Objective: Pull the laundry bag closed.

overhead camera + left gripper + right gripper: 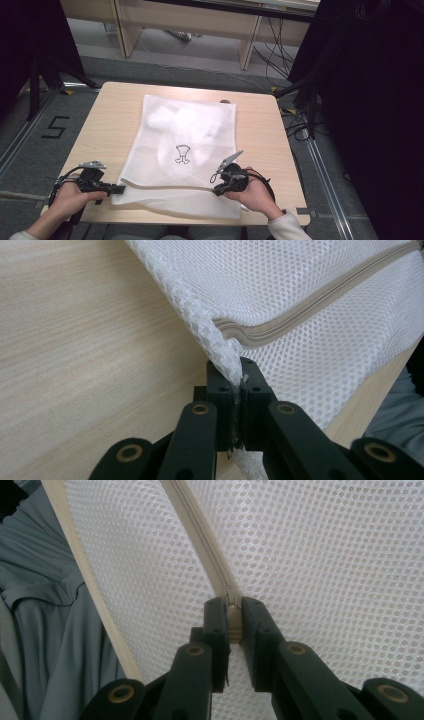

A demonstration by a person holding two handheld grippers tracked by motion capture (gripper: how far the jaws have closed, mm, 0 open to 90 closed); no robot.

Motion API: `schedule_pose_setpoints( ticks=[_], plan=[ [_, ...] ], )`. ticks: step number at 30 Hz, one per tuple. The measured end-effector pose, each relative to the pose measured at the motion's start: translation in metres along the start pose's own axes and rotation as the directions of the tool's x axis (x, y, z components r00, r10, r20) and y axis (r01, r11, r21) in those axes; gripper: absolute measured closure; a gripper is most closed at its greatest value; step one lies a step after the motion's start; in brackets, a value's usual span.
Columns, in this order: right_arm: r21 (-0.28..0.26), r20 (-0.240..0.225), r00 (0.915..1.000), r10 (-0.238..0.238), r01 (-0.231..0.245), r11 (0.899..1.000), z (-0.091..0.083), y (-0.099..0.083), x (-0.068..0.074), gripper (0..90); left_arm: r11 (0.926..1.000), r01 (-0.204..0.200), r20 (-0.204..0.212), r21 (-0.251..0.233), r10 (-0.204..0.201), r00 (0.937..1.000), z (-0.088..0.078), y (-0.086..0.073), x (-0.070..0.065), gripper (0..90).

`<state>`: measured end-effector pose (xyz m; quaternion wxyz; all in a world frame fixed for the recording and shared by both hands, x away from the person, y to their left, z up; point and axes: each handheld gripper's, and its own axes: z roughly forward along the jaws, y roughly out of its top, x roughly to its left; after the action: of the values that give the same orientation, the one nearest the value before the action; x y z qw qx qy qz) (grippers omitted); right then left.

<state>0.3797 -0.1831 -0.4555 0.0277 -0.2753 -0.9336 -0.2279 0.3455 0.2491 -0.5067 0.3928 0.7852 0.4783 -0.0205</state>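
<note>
- From the high view I see the white mesh laundry bag (187, 150) lying flat on the wooden table (107, 120), a pale garment inside it, its zippered end nearest the person.
- My left gripper (119, 189) is clenched on the bag's near left corner; the left gripper view shows the mesh edge (220, 347) pinched between the jaws.
- My right gripper (218, 190) is clamped on the zipper pull (233, 625), which the right gripper view makes plain.

One mesh bag (187, 150), two tongs, perhaps one garment (175, 125) inside.
</note>
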Motion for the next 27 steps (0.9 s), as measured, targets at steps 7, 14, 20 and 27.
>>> schedule_pose_setpoints(
  ticks=[7,14,20,27],
  plan=[
    [-0.005,-0.001,1.0,-0.006,0.006,1.0,-0.0002,-0.0018,-0.0016,82.2,1.0,0.0,0.003,-0.008,0.0,1.0,0.0004,-0.0003,-0.0003,85.4],
    [-0.009,-0.003,1.0,0.0,0.0,1.0,-0.0014,-0.0038,-0.0035,82.2,0.9998,0.007,0.011,-0.017,-0.006,0.9999,0.0013,-0.0004,-0.0009,85.4],
    [0.005,-0.002,1.0,0.0,0.0,1.0,-0.0008,-0.0053,-0.0047,82.2,1.0,0.003,0.012,0.007,-0.003,0.9999,-0.0004,0.0003,0.0003,85.4],
    [0.013,0.008,1.0,-0.002,0.002,1.0,-0.0022,-0.0093,-0.007,82.1,1.0,0.003,0.015,0.008,-0.003,0.9999,0.0001,0.0004,0.0,85.5]
  ],
)
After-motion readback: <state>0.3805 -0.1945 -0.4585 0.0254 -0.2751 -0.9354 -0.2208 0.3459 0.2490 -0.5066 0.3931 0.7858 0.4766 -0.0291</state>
